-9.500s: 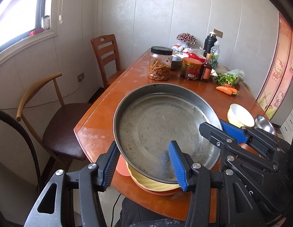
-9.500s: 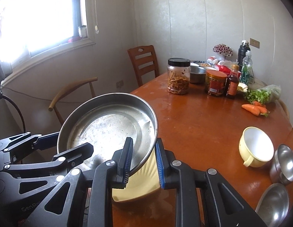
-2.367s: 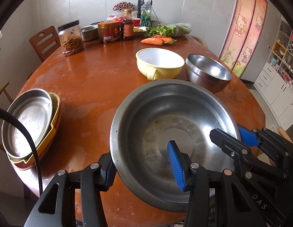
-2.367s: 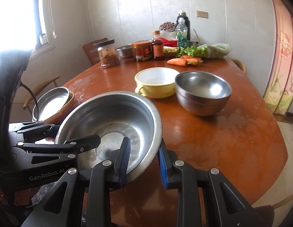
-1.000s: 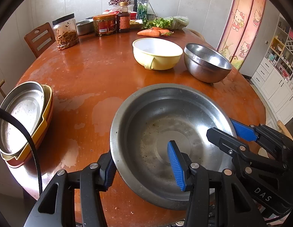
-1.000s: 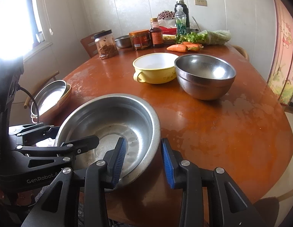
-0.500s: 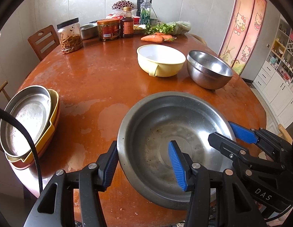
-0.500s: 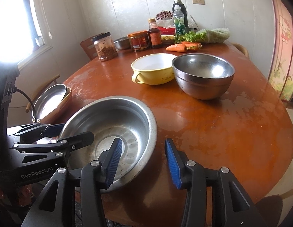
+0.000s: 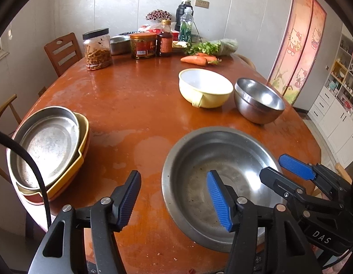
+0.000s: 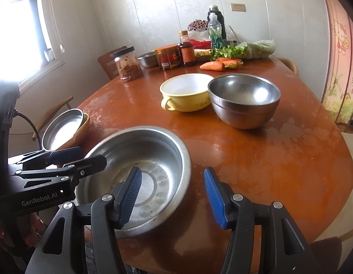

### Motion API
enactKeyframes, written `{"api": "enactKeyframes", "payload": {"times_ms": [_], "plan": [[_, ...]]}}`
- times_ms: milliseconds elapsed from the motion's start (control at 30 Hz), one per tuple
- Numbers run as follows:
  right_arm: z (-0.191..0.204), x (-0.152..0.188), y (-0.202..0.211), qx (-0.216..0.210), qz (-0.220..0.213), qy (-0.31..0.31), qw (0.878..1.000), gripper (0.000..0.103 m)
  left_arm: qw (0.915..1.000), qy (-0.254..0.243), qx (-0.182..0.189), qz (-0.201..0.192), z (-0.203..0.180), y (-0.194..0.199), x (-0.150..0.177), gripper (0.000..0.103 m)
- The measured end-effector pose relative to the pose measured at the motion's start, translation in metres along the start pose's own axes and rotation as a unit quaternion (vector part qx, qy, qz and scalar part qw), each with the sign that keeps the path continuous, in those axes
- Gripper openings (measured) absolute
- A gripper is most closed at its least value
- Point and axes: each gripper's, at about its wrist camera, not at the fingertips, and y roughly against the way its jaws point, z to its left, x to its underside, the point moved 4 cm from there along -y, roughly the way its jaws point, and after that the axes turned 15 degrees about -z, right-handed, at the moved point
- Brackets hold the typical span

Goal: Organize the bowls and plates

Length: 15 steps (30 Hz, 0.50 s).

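A wide steel basin (image 9: 222,159) (image 10: 149,150) rests on the brown table (image 9: 142,96) near its front edge. My left gripper (image 9: 174,201) (image 10: 89,155) straddles the basin's left rim; its jaws are opening and the pads stand clear of the metal. My right gripper (image 10: 173,196) (image 9: 274,166) straddles the right rim, its jaws also opening without touching. A steel plate (image 9: 48,146) (image 10: 62,130) tops a stack of yellow and red dishes at the left edge. A yellow bowl (image 9: 205,89) (image 10: 185,91) and a steel bowl (image 9: 258,100) (image 10: 243,98) stand side by side further back.
Jars (image 9: 97,50), bottles (image 9: 165,38), carrots (image 9: 197,59) and greens (image 10: 245,50) crowd the table's far end. Wooden chairs (image 9: 62,50) stand at the left and far sides. White shelving (image 9: 340,105) is at the right.
Both grippers' jaws have spread wider and let go of the basin's rim. The basin now lies on the table, further right in the left wrist view.
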Motion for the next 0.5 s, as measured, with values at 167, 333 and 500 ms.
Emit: {"api": "enactKeyframes", "payload": {"times_ms": [167,333,500], "plan": [[-0.001,-0.006,0.004,-0.001,-0.014,-0.002,1.000,0.064,0.9999,0.006,0.000,-0.009,0.003,0.005,-0.007,0.060],[-0.012,-0.017,0.007,0.006,-0.026,-0.009,1.000,0.066,0.9998,0.002,0.007,-0.016,-0.002,0.005,-0.021,0.060],[-0.035,-0.033,0.010,0.027,-0.042,-0.020,0.999,0.067,0.9996,-0.009,0.020,-0.017,-0.016,-0.002,-0.038,0.061]]}}
